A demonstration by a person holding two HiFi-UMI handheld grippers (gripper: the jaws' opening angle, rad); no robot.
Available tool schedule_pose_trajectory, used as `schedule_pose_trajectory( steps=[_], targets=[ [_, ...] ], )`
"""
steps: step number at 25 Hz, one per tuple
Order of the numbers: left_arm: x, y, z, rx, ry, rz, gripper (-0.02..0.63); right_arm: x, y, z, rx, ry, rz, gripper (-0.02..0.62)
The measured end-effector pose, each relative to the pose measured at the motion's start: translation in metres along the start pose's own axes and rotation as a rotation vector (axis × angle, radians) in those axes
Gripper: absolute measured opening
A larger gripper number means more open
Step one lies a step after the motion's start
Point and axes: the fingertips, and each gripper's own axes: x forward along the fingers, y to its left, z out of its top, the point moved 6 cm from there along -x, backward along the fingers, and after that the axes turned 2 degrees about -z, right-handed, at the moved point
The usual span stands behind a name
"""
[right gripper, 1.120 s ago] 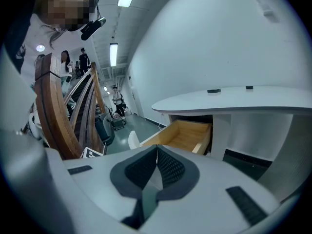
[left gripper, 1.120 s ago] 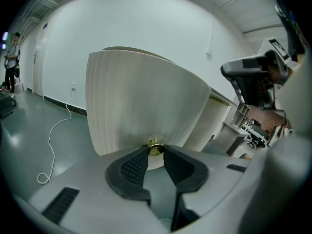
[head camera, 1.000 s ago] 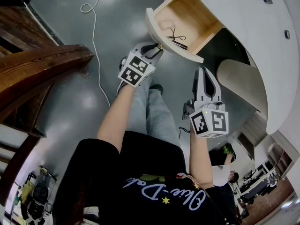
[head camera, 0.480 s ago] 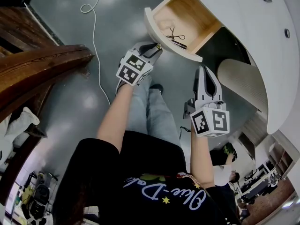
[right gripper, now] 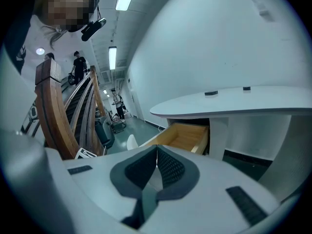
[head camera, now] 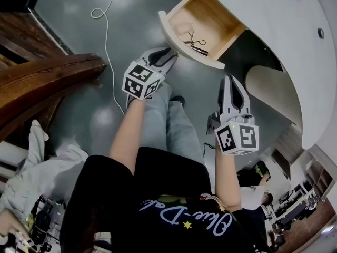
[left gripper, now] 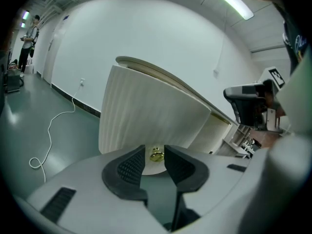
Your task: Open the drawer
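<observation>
The drawer (head camera: pixel 206 10) stands pulled out from the white desk, its pale wood inside showing, with scissors (head camera: pixel 193 37) on its floor. Its curved white fluted front (left gripper: pixel 146 116) carries a small brass knob (left gripper: pixel 156 154). My left gripper (head camera: pixel 171 54) is at that front with the knob between its jaws; the jaws are opening and a thin gap shows beside the knob. In the left gripper view the gripper (left gripper: pixel 154 152) frames the knob closely. My right gripper (head camera: pixel 230 79) hangs lower right of the drawer, shut on nothing. The right gripper view shows the open drawer (right gripper: pixel 183 135) past the closed gripper (right gripper: pixel 157 150).
The white desk top (head camera: pixel 274 46) curves along the right, with a dark recess under it. A wooden stair rail (head camera: pixel 42 78) fills the left. A white cable (head camera: pixel 108 41) trails over the grey floor. Someone in pale clothing (head camera: pixel 37 167) crouches at lower left.
The left gripper has rolled, its marker cube swinging left, and its jaws have widened around the knob. A person in pale clothes has come into view at lower left. The right gripper stayed put.
</observation>
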Motion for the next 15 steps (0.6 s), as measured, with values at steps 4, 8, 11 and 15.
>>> schedule_pose_trajectory(
  steps=[4,8,11,15],
  targets=[
    [-0.019,0.0,0.015,0.01,-0.048,0.054,0.104,-0.003,-0.004,0.005,0.019,-0.02,-0.003,0.002],
    [-0.036,-0.009,0.032,0.049,-0.085,0.078,0.104,-0.006,-0.006,0.011,0.034,-0.043,-0.006,0.002],
    [-0.05,-0.02,0.045,0.085,-0.109,0.082,0.053,-0.013,-0.006,0.015,0.044,-0.059,-0.003,0.002],
    [-0.071,-0.04,0.074,0.121,-0.157,0.12,0.013,-0.028,-0.009,0.032,0.053,-0.073,0.004,0.0]
  ],
)
